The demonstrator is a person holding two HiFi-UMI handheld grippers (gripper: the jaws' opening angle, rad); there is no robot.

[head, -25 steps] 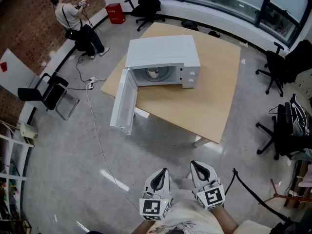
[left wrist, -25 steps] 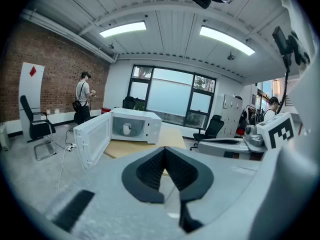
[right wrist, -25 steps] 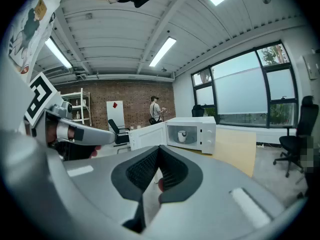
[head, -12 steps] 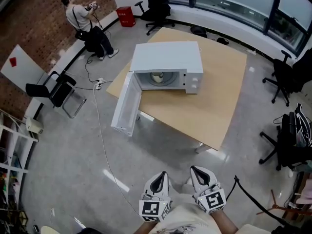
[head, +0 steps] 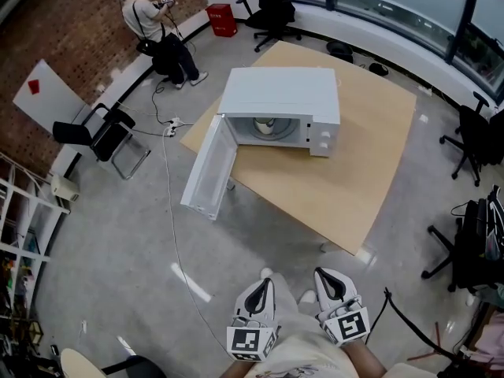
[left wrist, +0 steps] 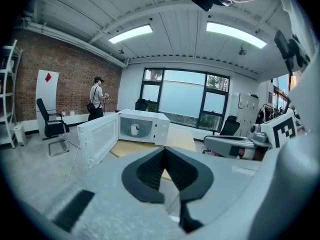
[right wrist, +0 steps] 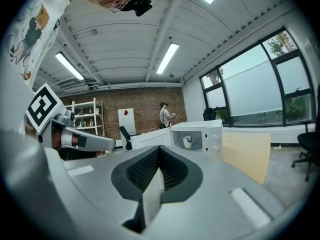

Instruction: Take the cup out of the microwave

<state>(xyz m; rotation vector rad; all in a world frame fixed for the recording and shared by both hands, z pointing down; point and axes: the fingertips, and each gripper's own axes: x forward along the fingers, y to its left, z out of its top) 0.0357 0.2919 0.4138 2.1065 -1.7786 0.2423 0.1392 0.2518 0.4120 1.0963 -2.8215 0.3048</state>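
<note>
With the left gripper (head: pixel 262 283) and right gripper (head: pixel 321 278) both empty, jaws pressed together, well short of the table (head: pixel 354 172), the step in hand was judged the approach, the next move requiring spread jaws at the white cup (head: pixel 264 127) inside the open-doored microwave (head: pixel 279 93).

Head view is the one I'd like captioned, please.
Shut left gripper and right gripper face an open microwave, cup inside.

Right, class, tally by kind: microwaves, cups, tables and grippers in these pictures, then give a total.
microwave: 1
cup, inside it: 1
table: 1
grippers, left gripper and right gripper: 2
Total: 5
</note>
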